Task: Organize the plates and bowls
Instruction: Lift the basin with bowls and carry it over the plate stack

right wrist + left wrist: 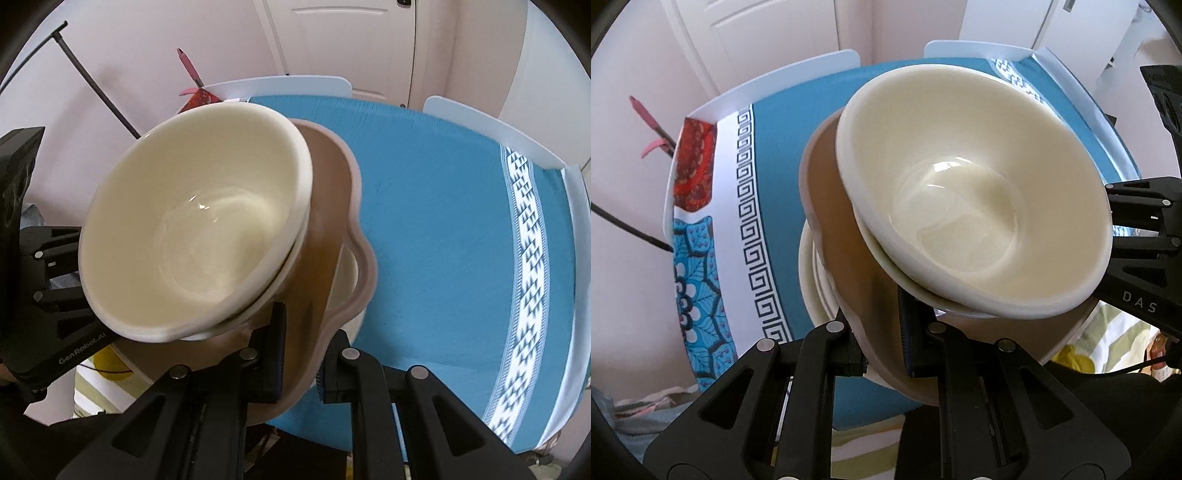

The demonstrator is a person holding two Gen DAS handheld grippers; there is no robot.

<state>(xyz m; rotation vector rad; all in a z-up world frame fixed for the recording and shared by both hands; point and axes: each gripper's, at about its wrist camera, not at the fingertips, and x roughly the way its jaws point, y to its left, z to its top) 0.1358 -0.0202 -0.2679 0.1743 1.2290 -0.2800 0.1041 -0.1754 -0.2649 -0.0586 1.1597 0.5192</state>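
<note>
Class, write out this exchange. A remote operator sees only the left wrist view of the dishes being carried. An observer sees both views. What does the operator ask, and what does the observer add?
Operator: The nested cream bowls block my view. Where does the right gripper hold?
Observer: It is shut on the wavy rim of the pink plate, with one finger on each face.
Operator: What lies on the table past that side?
Observer: Plain blue tablecloth runs out to a white band of triangle patterns near the edge.
</note>
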